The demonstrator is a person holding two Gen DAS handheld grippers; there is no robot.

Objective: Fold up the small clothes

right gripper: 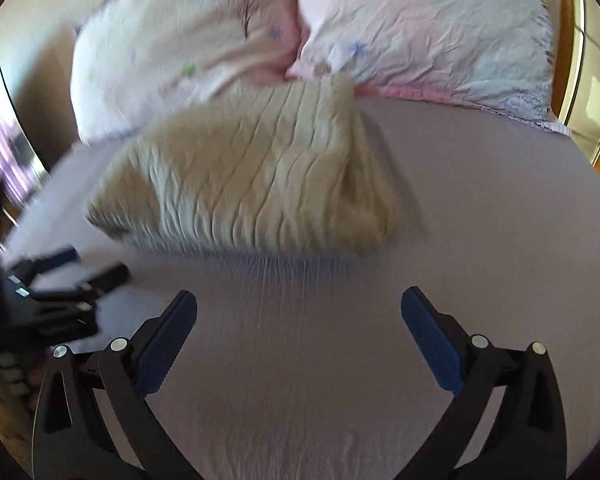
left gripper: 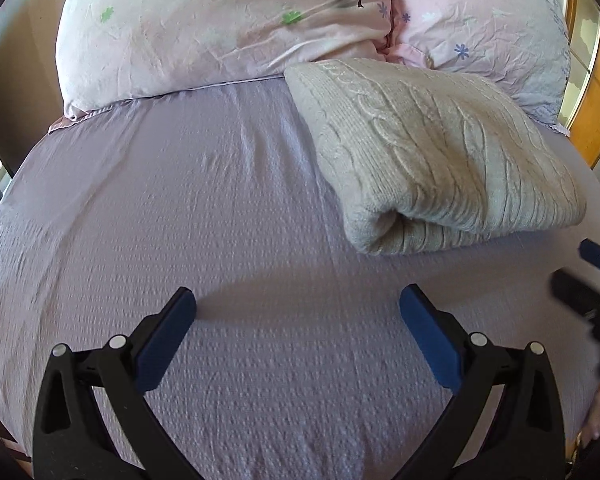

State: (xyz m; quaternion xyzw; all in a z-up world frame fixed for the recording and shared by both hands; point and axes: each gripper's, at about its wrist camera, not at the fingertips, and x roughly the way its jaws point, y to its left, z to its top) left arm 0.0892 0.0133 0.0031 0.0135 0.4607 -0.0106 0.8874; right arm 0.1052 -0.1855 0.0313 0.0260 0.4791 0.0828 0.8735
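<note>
Item 1, left hand-held gripper (left gripper: 298,300): hovered low over the bed (left gripper: 180,220), jaws spread wide, nothing between the blue pads (left gripper: 168,336). Probably parked clear of the garment, since no grasp was in hand.

Item 2, bed: lilac textured sheet, bare across the near half, serving as the folding surface.

Item 3, pillows (left gripper: 220,28): two, pink floral, at 12 o'clock against the head of the bed, out of the working area.

Item 4, knitted sweater (left gripper: 440,152): beige cable knit, lying as a compact folded bundle at about 1 o'clock from the left hand-held gripper, its far edge touching the pillows, its rolled fold facing the viewer. Judged finished or nearly so, and set aside near the pillows to free the sheet.

Item 5, right hand-held gripper (right gripper: 299,300): also wide open and empty, above bare sheet, sweater at its 11 o'clock; that view was motion-blurred, so finer detail could not be told.
</note>
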